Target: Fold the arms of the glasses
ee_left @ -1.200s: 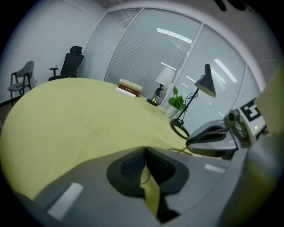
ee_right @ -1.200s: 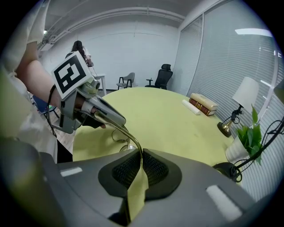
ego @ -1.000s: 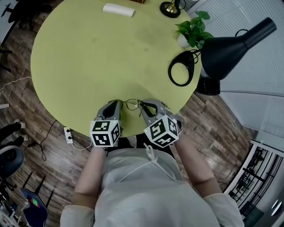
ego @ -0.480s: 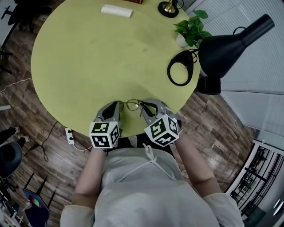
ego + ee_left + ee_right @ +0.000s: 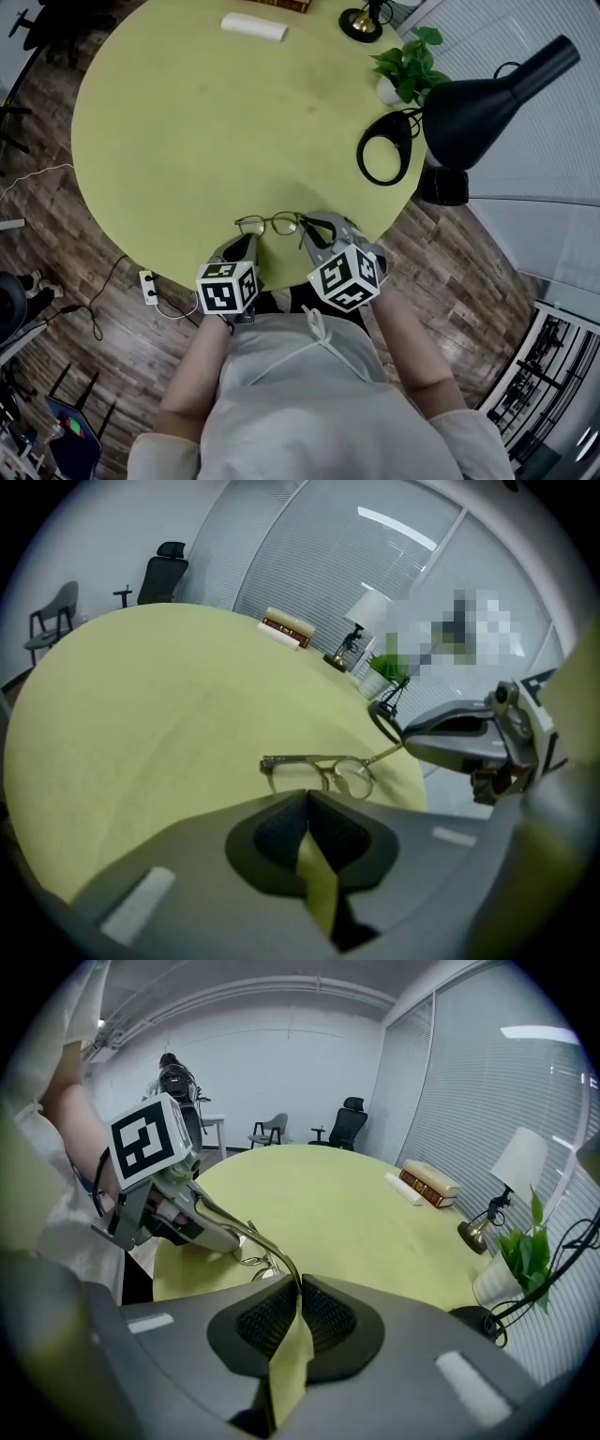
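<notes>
Thin metal-framed glasses lie on the round yellow-green table close to its near edge. My right gripper is shut on the right arm of the glasses; in the right gripper view that arm runs straight into the closed pads. My left gripper sits just short of the glasses' left end, apart from them. Its jaws meet at the tips with nothing between them. In the left gripper view the glasses lie ahead, their right arm reaching to the right gripper.
A black desk lamp, a potted plant and a black ring-shaped object stand at the table's right side. A white roll and a small brass lamp are at the far edge. The near table edge is right under both grippers.
My left gripper has drawn back toward the table's near edge, away from the glasses' left end, which now shows in full. The right gripper has kept still.
</notes>
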